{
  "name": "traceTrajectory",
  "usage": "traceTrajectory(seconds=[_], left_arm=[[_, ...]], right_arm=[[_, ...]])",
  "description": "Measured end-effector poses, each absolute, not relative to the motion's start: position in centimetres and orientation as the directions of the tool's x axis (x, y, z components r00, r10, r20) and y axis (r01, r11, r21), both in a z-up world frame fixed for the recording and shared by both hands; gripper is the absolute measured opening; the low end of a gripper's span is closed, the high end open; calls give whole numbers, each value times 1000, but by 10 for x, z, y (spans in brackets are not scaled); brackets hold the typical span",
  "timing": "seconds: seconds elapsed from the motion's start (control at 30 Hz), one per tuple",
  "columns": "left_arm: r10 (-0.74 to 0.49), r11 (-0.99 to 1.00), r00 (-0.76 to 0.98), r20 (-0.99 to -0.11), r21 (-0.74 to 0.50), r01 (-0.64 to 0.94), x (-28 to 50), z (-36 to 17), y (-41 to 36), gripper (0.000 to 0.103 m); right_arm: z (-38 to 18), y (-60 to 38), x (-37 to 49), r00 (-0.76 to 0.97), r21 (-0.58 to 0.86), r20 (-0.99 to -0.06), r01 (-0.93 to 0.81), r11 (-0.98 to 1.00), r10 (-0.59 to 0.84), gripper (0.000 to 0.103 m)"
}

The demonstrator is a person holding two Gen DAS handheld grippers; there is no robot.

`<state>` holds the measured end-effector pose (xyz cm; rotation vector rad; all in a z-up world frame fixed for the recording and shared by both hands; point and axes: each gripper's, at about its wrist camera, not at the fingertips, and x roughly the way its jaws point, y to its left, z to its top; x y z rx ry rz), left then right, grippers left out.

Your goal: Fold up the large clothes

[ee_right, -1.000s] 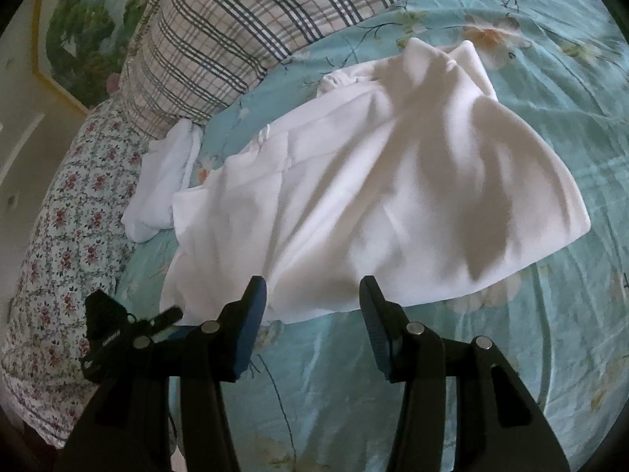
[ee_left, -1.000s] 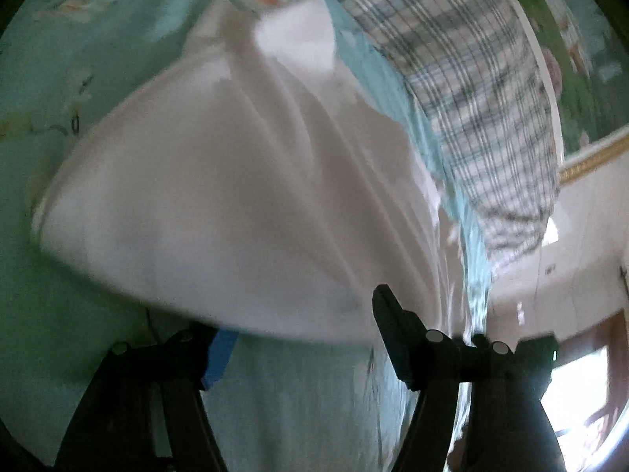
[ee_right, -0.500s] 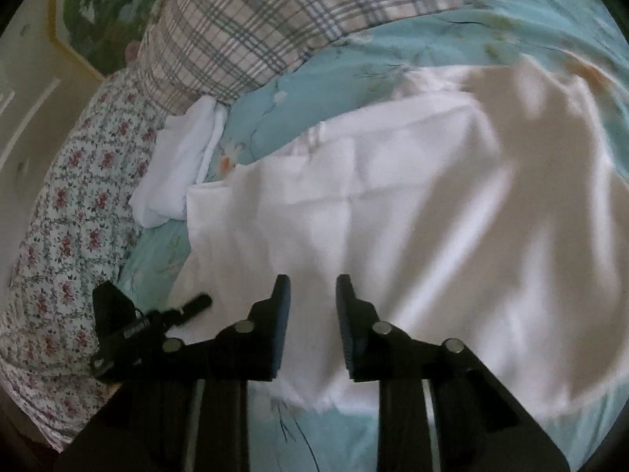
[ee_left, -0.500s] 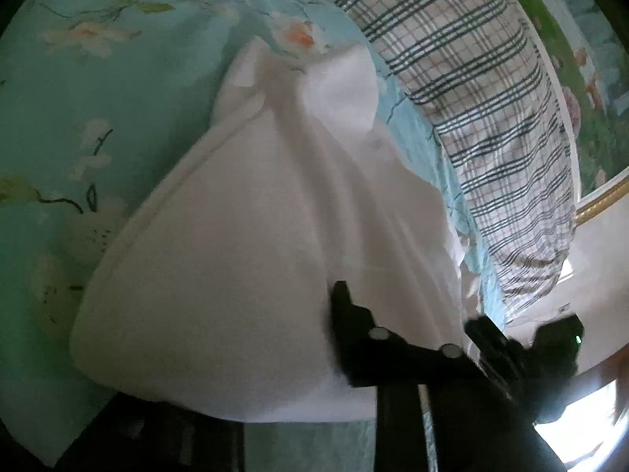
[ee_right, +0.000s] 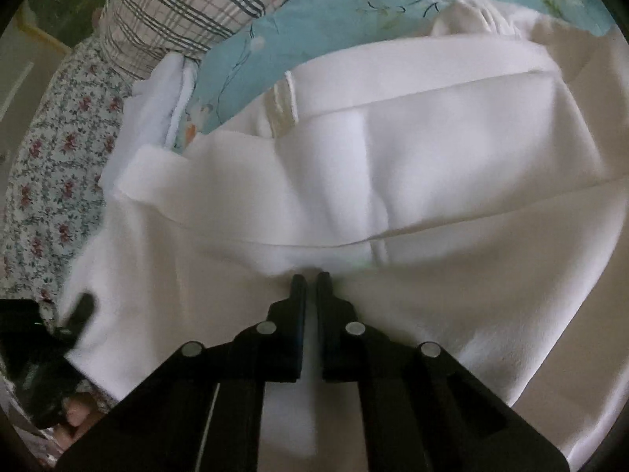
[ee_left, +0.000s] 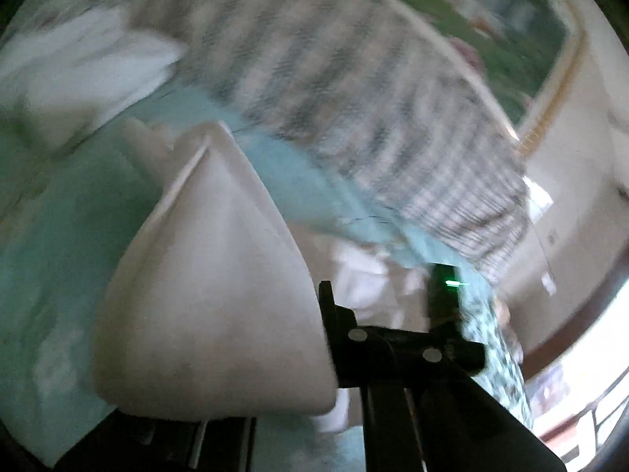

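A large white garment point(ee_right: 393, 181) lies spread on the teal flowered bedspread point(ee_right: 354, 4). My right gripper point(ee_right: 311, 279) is shut on its near edge, the cloth pinched between the fingers. In the blurred left wrist view a fold of the same white garment point(ee_left: 212, 295) hangs lifted over my left gripper point(ee_left: 314, 314); only the right finger point(ee_left: 328, 306) shows, the left one is hidden under the cloth, which sits between them. The left gripper also shows at the lower left of the right wrist view point(ee_right: 47, 354).
A plaid pillow point(ee_right: 184, 4) and a floral pillow point(ee_right: 51, 149) lie at the head of the bed. A folded white cloth point(ee_right: 157, 106) rests beside them. A framed painting point(ee_left: 491, 19) hangs on the wall, a bright window point(ee_left: 589, 373) at right.
My right gripper moved forward onto the garment's edge and closed on it. My left gripper lifted its fold of cloth and swung toward the pillows; its view is now blurred.
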<state>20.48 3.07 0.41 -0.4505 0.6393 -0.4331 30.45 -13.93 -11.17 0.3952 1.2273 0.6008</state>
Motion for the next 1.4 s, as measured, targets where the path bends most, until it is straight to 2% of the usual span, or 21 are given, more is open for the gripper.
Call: traceTrajectory(seconds=[0.07,0.17,0.3,0.33,0.43,0.47,0.57,0.7,0.8,0.93,0.97,1.1,1.2,1.23,1.27,1.33,1.4], left_arm=[[-547,815,707,-448,-477,329,204,18,2,6],[-589,807,665,-460,-389,445,200,25,-47,6],[-602,787,585,-543,-280,550,196,1,-114,6],[-594,787,575,-563,-258,560,195,-6,-125,6],[-519,798,571,-636,-121,591,189,-35,-165,6],[-485,800,588,-647,-57,597,184,-43,-177,6],[-426,803,629,-650,49,594,175,-54,-194,6],[-409,805,654,-636,86,587,173,-57,-193,7],[-375,801,678,-633,146,580,169,-60,-197,7],[-379,805,669,-640,129,580,168,-62,-195,7],[-374,805,677,-634,140,576,167,-63,-197,7],[-363,799,687,-629,169,577,162,-62,-200,7],[-345,784,699,-627,218,582,160,-63,-205,7],[-344,777,702,-624,231,586,158,-62,-207,7],[-345,772,704,-620,240,589,156,-60,-208,7],[-355,763,714,-604,254,594,154,-52,-214,7],[-373,758,731,-571,268,595,153,-40,-223,8]], right_arm=[[-111,-149,303,201,639,-717,-193,745,667,4],[-107,-189,297,229,762,-604,-115,637,764,7],[-100,-270,287,371,871,-459,8,491,807,9],[-101,-285,286,390,892,-426,29,452,816,17],[-102,-317,281,428,928,-359,66,368,829,76],[-102,-322,281,436,930,-353,68,360,828,76],[-108,-334,279,417,926,-371,105,361,830,74],[-109,-345,274,433,939,-340,110,325,835,74],[-104,-345,273,436,932,-357,109,346,826,74],[-92,-346,272,470,941,-329,87,328,819,75],[-88,-346,273,472,936,-338,83,341,814,76],[-95,-324,294,351,869,-490,122,480,798,77],[-94,-306,319,324,847,-519,74,526,791,75],[-91,-300,329,323,831,-538,48,554,779,66],[-86,-293,340,321,781,-596,16,625,736,40],[-73,-283,354,314,729,-636,-53,682,705,14],[-48,-278,359,341,706,-607,-184,684,718,14]])
